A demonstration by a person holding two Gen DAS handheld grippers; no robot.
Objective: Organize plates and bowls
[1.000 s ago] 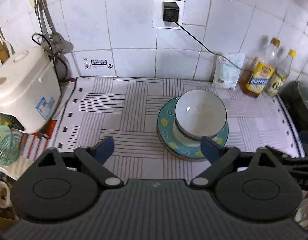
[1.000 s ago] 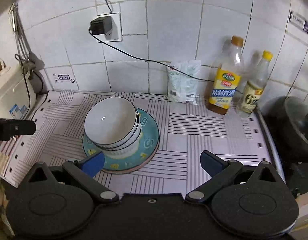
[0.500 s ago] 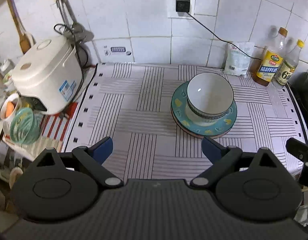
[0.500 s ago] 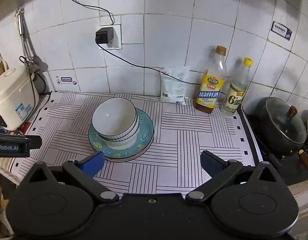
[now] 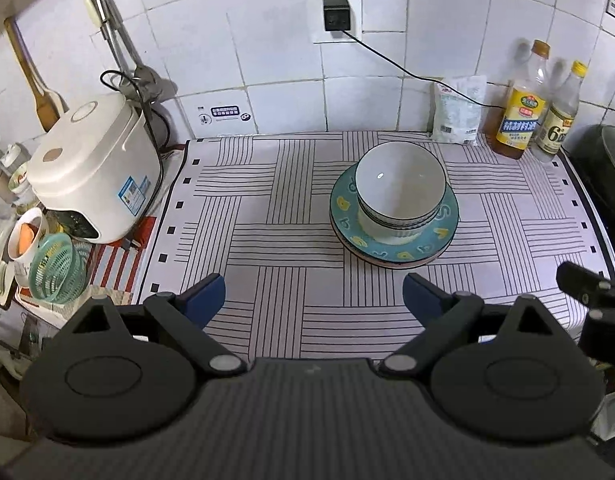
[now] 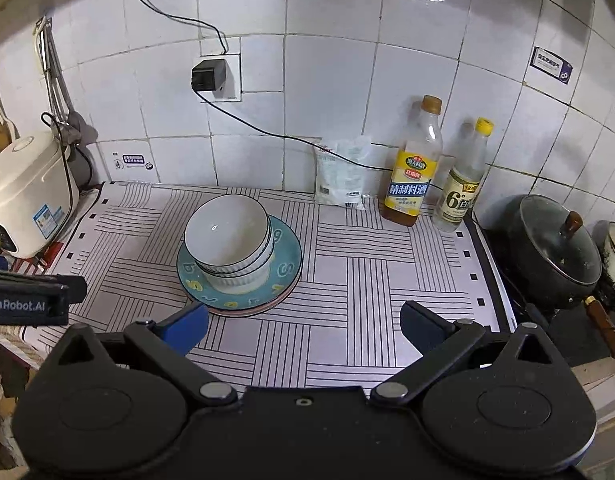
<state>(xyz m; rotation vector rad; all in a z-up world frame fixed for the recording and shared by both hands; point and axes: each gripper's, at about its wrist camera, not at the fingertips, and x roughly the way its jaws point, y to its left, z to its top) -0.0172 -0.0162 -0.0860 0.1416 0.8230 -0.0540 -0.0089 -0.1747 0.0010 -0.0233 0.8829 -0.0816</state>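
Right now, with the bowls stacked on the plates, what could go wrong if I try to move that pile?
1. The nested bowls sit off-centre on the teal plate, so lifting the plates could tip them.
2. The charger cord runs along the wall behind the stack and could snag.
3. Two bottles stand nearby and could be knocked.

bowls [image 5: 401,190] stacked on plates [image 5: 391,250], mid-mat [image 5: 267,240]; cooker [image 5: 93,170] left, bottles [image 5: 521,120] right.
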